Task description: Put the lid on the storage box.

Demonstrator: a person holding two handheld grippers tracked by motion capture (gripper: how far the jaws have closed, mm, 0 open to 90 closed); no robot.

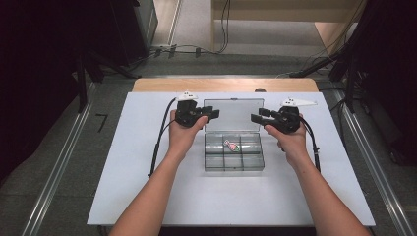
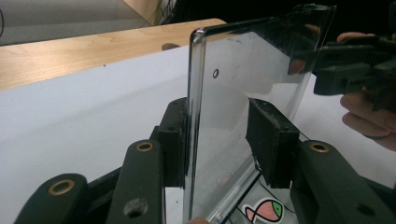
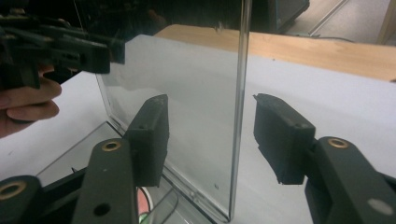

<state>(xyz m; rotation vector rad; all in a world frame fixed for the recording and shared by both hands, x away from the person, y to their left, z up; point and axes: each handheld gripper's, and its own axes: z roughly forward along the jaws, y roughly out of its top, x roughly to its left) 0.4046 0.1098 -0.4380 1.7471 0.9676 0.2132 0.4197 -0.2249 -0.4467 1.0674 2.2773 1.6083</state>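
Box [image 1: 234, 152], clear plastic with compartments, sits mid-surface [image 1: 147, 196] on the white sheet, its lid [image 1: 233, 114] standing upright at the back edge, a small fish-shaped sticker [image 1: 231, 145] in a middle compartment. Left gripper [image 1: 209, 114] at the lid's left edge: jaws spread either side of the pane, one pad [image 2: 175, 140] against or just beside it, the other pad [image 2: 268, 140] apart from it on the far side. Right gripper [image 1: 256, 118] at the lid's right edge: jaws spread, lid edge [image 3: 239, 116] between them, neither pad touching.
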